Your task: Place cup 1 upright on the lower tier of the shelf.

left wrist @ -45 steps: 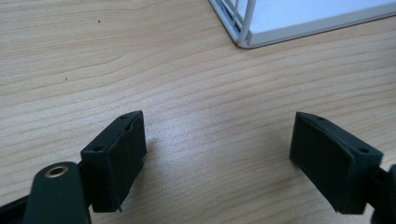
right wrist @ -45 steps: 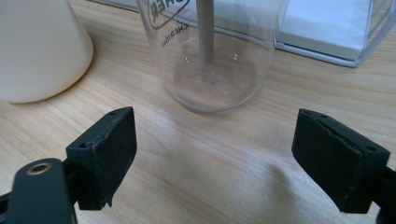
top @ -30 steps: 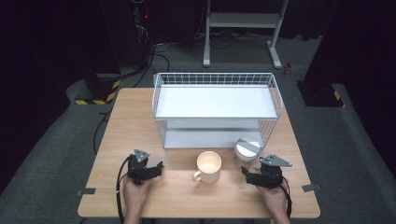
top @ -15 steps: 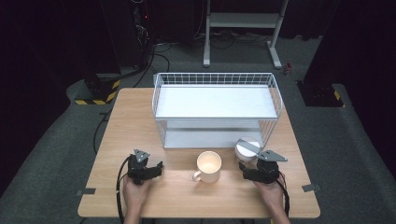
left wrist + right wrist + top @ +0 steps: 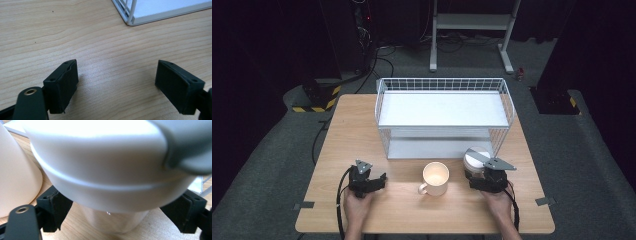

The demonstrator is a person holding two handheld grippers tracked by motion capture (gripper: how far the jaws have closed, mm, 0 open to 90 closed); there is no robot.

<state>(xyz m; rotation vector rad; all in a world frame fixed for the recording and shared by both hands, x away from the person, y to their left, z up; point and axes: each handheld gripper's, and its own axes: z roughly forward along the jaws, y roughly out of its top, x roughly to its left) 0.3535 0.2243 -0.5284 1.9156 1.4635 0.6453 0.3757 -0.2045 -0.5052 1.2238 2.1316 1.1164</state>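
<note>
Closing on the lidded steel cup (image 5: 476, 161) is the step we judge to be in hand, so the care goes into how the right gripper (image 5: 484, 176) seats itself. That cup stands on the wooden table (image 5: 362, 125) just in front of the white wire rack (image 5: 442, 107), to the right of the cream mug (image 5: 435, 178), and in the right gripper view its white lid (image 5: 105, 167) swells over the narrower metal body (image 5: 112, 221). The jaws have just been closing, with the cup between them, yet they stand clear of the metal on both sides, so nothing is pinched. We should keep the pads under the lid's overhang and on the body itself, level and centred, since a bite on the lid rim may slip or tilt the cup. We should also watch the mug close by on one side. The left gripper (image 5: 371, 181) rests spread and empty over bare wood, well apart.
</note>
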